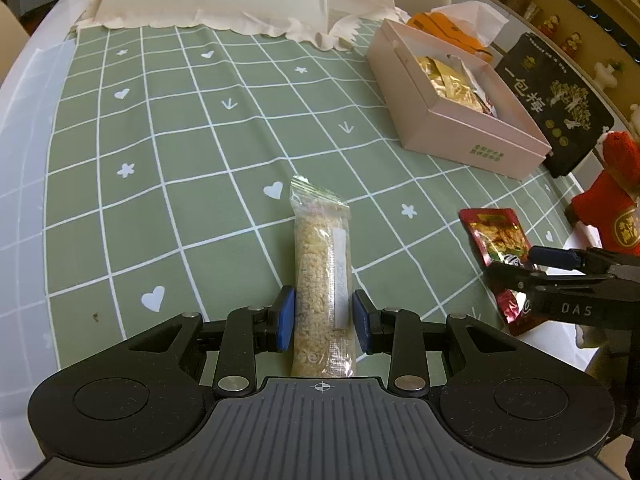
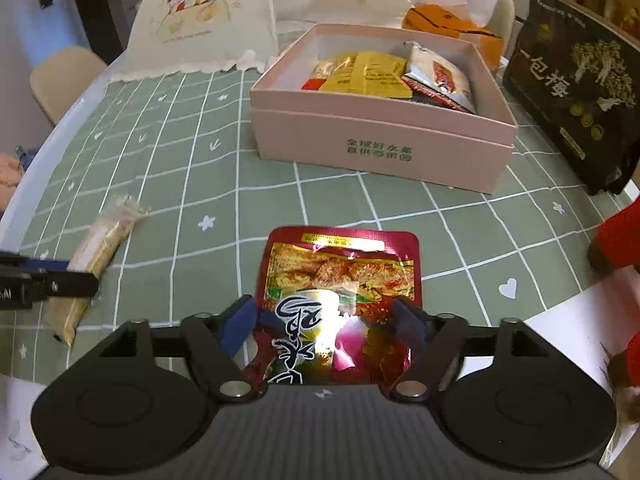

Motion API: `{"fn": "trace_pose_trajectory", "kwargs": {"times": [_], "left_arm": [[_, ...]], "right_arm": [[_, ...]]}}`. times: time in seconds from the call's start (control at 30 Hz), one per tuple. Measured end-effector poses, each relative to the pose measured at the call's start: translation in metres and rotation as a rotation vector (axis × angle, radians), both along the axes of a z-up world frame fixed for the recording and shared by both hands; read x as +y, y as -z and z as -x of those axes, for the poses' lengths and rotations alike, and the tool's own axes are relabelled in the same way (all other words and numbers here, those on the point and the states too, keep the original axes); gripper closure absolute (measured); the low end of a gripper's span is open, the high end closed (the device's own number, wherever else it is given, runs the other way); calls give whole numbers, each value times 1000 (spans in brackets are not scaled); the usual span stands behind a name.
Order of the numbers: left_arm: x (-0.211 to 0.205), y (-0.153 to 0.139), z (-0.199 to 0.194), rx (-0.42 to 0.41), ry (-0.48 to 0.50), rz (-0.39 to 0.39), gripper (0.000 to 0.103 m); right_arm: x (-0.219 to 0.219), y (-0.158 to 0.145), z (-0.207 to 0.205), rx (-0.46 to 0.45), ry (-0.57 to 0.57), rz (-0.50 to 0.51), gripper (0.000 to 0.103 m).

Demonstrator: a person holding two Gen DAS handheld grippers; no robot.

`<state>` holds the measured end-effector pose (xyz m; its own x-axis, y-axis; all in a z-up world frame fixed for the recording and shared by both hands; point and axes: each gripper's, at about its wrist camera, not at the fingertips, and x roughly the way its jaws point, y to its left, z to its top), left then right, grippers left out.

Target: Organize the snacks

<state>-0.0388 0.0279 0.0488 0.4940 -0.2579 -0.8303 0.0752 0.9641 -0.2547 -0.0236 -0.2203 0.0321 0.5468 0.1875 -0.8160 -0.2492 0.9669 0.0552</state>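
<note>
My left gripper (image 1: 323, 320) has its blue pads on both sides of a clear bag of beige grain snack (image 1: 322, 280), shut on it just above the green checked cloth. The bag also shows in the right wrist view (image 2: 96, 252). My right gripper (image 2: 332, 320) is shut on a red foil snack packet (image 2: 340, 280), which crumples between the pads; the packet also shows in the left wrist view (image 1: 496, 240). A pink open box (image 2: 380, 140) with several snack packets inside stands ahead of the right gripper, and at the right in the left wrist view (image 1: 460, 128).
A black printed bag (image 2: 576, 88) stands right of the box. An orange carton (image 2: 452, 24) with tissue sits behind it. A white cartoon-printed cover (image 2: 208, 20) lies at the far side. A red object (image 1: 612, 208) stands at the right table edge.
</note>
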Motion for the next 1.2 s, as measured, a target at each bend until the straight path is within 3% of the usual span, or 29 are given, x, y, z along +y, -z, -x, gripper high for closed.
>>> {"fn": "trace_pose_trajectory", "kwargs": {"times": [0.2,0.37,0.43,0.47,0.53,0.63,0.83,0.97,1.07,1.2], "left_arm": [[1,-3,-3,20,14,-4,67],[-12,-38,4,-133,50,-101,67],[-18,-51,1,-177,68,-49,67],[-21,-53,-2,-175,86,14,67],[-28,-46,-14,-100,128,184,67],[-47,-18,-32,22,184,335,67],[-72,26,-60,133,175,376,68],[-76,29,-63,127,189,400,60],[-74,21,-63,136,186,408,60],[-61,-15,-55,69,197,434,61]], "right_arm": [[-11,-1,0,-34,29,-8,21],[-54,-26,8,-68,155,-161,21],[-69,-29,10,-93,224,-153,24],[-74,-27,8,-97,249,-126,29],[-78,-16,3,-63,271,-49,64],[-79,2,2,8,267,-23,66],[-63,6,15,-37,204,8,66],[-59,5,14,-36,194,-50,66],[-51,5,11,-47,190,-56,66],[-37,5,8,-32,129,-117,66]]}}
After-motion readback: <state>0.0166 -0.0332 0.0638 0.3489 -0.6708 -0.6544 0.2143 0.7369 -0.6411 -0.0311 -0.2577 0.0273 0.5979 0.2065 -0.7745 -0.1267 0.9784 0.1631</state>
